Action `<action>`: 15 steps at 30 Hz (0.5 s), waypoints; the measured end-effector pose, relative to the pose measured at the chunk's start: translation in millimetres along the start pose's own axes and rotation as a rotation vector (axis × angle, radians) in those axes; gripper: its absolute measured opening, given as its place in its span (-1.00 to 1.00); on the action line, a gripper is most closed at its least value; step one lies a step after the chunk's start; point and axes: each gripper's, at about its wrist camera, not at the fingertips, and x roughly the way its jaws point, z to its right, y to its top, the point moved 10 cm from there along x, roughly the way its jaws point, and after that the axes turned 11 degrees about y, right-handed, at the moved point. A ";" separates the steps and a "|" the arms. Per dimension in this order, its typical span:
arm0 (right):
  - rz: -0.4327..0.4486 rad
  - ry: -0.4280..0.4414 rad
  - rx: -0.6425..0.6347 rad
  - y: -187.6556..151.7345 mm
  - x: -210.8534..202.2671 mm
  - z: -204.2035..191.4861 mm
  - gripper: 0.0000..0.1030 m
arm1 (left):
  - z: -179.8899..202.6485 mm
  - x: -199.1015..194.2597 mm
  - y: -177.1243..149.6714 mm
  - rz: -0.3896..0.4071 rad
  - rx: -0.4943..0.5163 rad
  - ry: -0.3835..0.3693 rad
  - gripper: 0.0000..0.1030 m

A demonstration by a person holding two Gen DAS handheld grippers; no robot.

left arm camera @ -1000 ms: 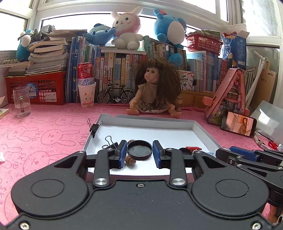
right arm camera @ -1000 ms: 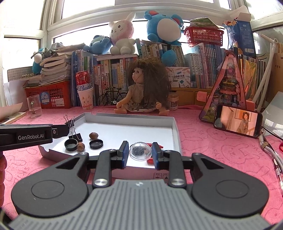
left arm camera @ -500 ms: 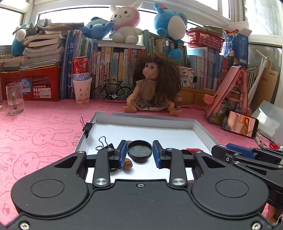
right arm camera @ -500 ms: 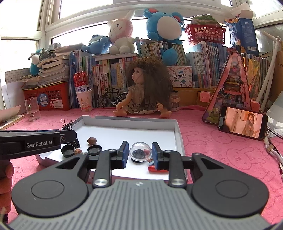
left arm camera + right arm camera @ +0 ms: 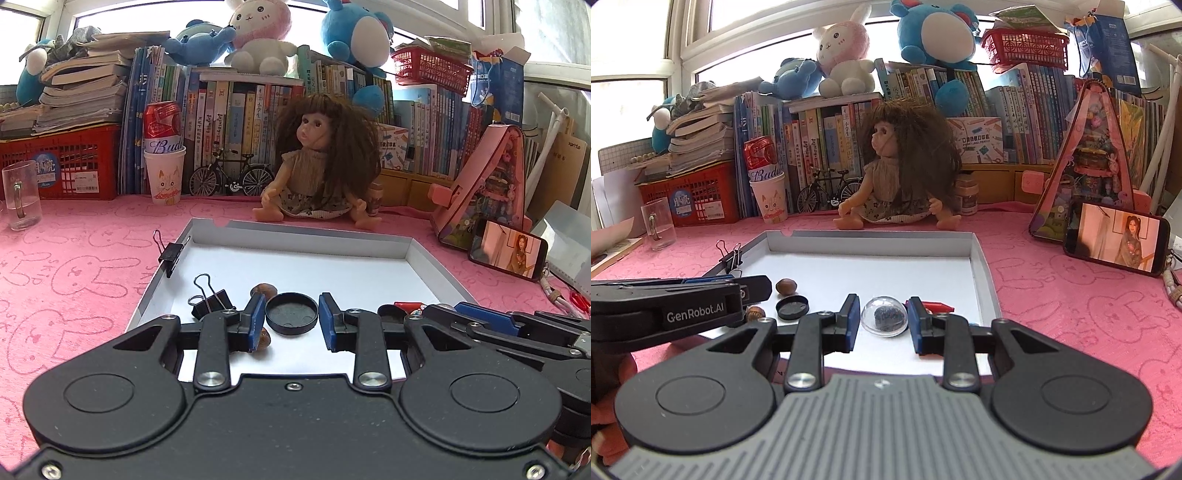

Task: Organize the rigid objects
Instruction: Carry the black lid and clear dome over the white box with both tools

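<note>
Pink rabbit-print cloth (image 5: pixel 74 266) carries a shallow white tray (image 5: pixel 295 240). Near its front edge the left gripper (image 5: pixel 291 319) pinches a black round lid (image 5: pixel 291 313), and the right gripper (image 5: pixel 884 319) pinches a clear dome capsule (image 5: pixel 884 315), close above the tray floor.

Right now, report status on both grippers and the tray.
Left gripper shut on round black cap. Right gripper shut on clear plastic dome. Both over white tray. Nothing blocking.
</note>
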 end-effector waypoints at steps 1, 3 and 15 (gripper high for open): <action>-0.003 0.000 0.002 -0.8 1.3 0.3 -0.34 | 0.3 1.4 -1.0 -0.003 0.000 0.001 -0.42; -0.008 0.001 0.004 -2.1 4.0 0.6 -0.34 | 0.6 4.6 -2.5 -0.010 0.000 0.002 -0.42; -0.047 0.011 0.040 -5.8 20.7 3.9 -0.34 | 4.6 19.6 -7.6 -0.042 0.010 0.004 -0.42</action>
